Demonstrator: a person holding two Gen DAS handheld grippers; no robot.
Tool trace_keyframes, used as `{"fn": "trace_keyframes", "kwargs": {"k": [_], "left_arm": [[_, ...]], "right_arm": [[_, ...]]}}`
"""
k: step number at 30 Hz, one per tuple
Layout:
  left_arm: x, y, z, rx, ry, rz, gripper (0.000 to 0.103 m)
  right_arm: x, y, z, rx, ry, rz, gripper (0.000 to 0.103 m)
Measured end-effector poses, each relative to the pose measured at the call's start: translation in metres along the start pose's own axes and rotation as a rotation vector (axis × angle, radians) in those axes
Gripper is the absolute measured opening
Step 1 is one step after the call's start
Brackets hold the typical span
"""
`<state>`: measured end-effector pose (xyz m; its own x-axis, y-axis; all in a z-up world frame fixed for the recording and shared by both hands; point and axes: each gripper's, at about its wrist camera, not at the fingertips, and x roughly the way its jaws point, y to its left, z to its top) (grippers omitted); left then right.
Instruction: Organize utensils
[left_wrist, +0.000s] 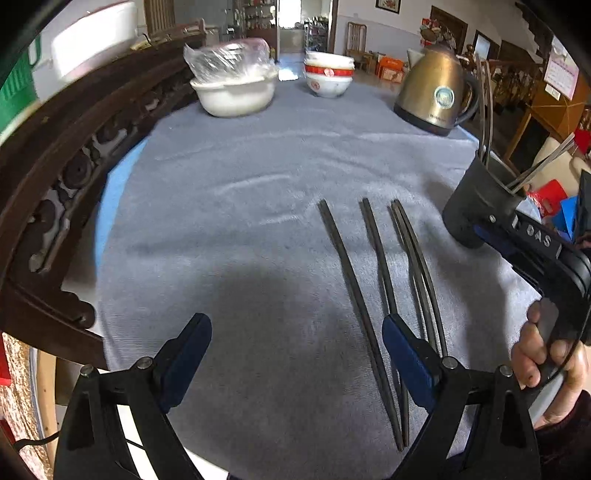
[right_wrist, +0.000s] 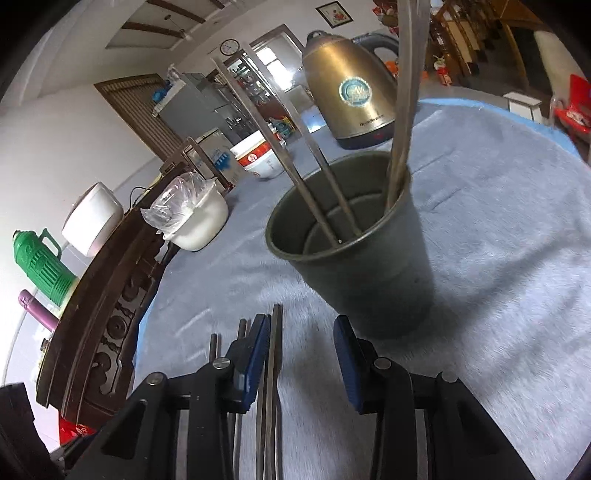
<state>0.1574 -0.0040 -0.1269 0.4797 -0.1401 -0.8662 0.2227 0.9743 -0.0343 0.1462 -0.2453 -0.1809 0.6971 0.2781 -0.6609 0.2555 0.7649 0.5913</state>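
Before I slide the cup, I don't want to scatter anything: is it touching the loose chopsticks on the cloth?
Apart. The left wrist view shows bare grey cloth between the dark cup and the nearest loose chopsticks.

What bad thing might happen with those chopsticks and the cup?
1. The loose chopsticks lie close together on the grey cloth, so the right gripper, with a chopstick beside its left pad, might pinch two or let one slip.
2. The utensil cup already holds long chopsticks leaning out; a bump from the gripper just behind it could tip it.
3. The open left gripper is near the same chopsticks and might knock them.
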Motion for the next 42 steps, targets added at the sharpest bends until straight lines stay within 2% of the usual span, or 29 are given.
{"fn": "trace_keyframes", "kwargs": {"k": [4, 8, 12, 15, 17, 21, 28, 36, 42], "left_arm": [[0.016, -0.002, -0.001, 0.000, 0.054, -0.038, 0.094], [0.026, -0.002, -0.002, 0.001, 0.084, -0.041, 0.094], [0.030, 0.000, 0.001, 0.002, 0.087, -0.053, 0.093], [0.033, 0.001, 0.003, 0.000, 0.091, -0.063, 0.084], [0.035, 0.003, 0.004, -0.010, 0.099, -0.072, 0.082], [0.036, 0.005, 0.005, -0.009, 0.105, -0.094, 0.074], [0.035, 0.011, 0.009, -0.030, 0.107, -0.126, 0.071], [0.036, 0.010, 0.009, -0.023, 0.117, -0.129, 0.068], [0.040, 0.012, 0.008, -0.037, 0.132, -0.124, 0.068]], "right_arm": [[0.008, -0.008, 0.002, 0.032, -0.005, -0.001, 0.040], [0.009, -0.009, 0.004, 0.036, -0.012, -0.017, 0.040], [0.016, 0.008, 0.003, -0.050, 0.066, 0.005, 0.040], [0.025, 0.022, -0.002, -0.117, 0.126, -0.008, 0.039], [0.035, 0.029, -0.006, -0.148, 0.170, -0.032, 0.030], [0.048, 0.030, -0.011, -0.163, 0.219, -0.064, 0.025], [0.052, 0.041, -0.015, -0.194, 0.238, -0.070, 0.024], [0.055, 0.052, -0.015, -0.294, 0.233, -0.176, 0.020], [0.054, 0.051, -0.012, -0.301, 0.240, -0.196, 0.020]]}}
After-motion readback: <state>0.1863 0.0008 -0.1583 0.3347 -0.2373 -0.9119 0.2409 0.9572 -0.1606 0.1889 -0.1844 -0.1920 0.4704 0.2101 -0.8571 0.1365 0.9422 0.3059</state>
